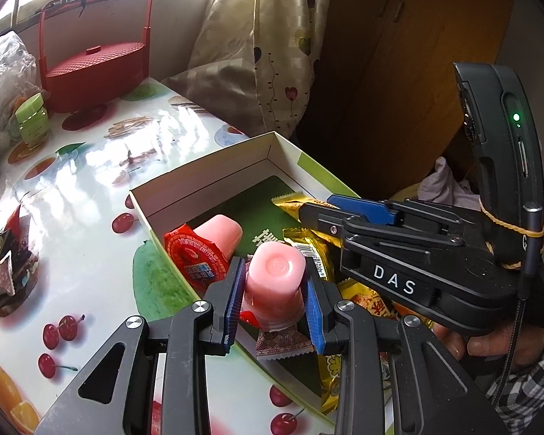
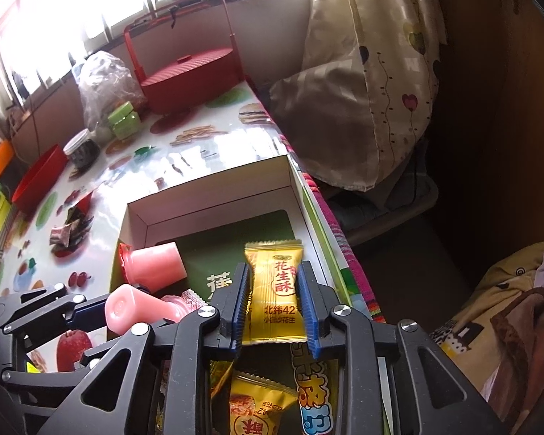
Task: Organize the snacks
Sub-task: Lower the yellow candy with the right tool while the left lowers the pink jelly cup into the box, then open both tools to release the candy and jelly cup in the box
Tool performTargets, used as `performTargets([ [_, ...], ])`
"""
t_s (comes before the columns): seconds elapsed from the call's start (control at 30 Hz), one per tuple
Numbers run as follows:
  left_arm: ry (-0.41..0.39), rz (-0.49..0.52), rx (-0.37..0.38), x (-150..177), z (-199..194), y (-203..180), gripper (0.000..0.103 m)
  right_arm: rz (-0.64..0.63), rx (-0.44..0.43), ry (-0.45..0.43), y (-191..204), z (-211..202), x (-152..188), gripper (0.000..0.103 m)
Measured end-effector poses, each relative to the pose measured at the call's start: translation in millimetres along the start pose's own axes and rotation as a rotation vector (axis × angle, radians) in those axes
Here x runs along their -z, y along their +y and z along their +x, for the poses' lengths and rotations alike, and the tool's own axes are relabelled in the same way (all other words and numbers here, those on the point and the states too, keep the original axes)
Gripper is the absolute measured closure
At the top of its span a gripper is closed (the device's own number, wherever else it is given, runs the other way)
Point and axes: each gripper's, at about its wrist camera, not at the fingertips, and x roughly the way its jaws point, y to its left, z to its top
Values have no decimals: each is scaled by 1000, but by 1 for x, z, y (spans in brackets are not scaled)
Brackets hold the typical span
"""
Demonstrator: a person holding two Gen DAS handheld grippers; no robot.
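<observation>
Sunlight from a barred window glares off a glossy table (image 1: 90, 166) printed with cherries and fruit, with a patterned curtain (image 2: 373, 83) hanging past its far right corner. An open white cardboard box (image 1: 206, 172) with a green floor sits along the table's right edge and holds the snacks.

Over the box's near end, the left gripper (image 1: 273, 290) is clenched on a pink jelly cup (image 1: 275, 282), its blue pads pressed against the cup's sides; the cup is translucent pink, tapered, with its flat base facing up. A second pink jelly cup (image 1: 214, 239) lies on its side against the box's left wall, showing a red printed foil lid.

The right gripper (image 2: 275, 301) hangs over the box's right side with a yellow peanut-candy packet (image 2: 275, 290) between its fingers. The packet is golden with crimped ends and red characters, and stands lengthwise. Both pads meet its side edges, so it is grasped. More yellow wrappers (image 2: 257, 409) lie beneath it.

A small pile of wrapped sweets (image 1: 11, 268) lies toward the table's left edge, and a red lidded basket (image 1: 94, 69) stands at the far end.
</observation>
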Motion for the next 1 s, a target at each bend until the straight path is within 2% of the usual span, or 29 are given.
performTargets([
  [0.43,4,3,-22,1,2,0,70,6,1,-9,-1,-2,1,67],
  [0.5,-1,1,-27,1,1,-1,69,7,-1,-14,0,-3,1,65],
  [0.63,-10,0,-25,0,-1,0,57,10,-9,-25,2,-5,1,61],
  [1.0,-21,-8,-25,0,-7,3,56,23,-3,-47,4,-10,3,53],
])
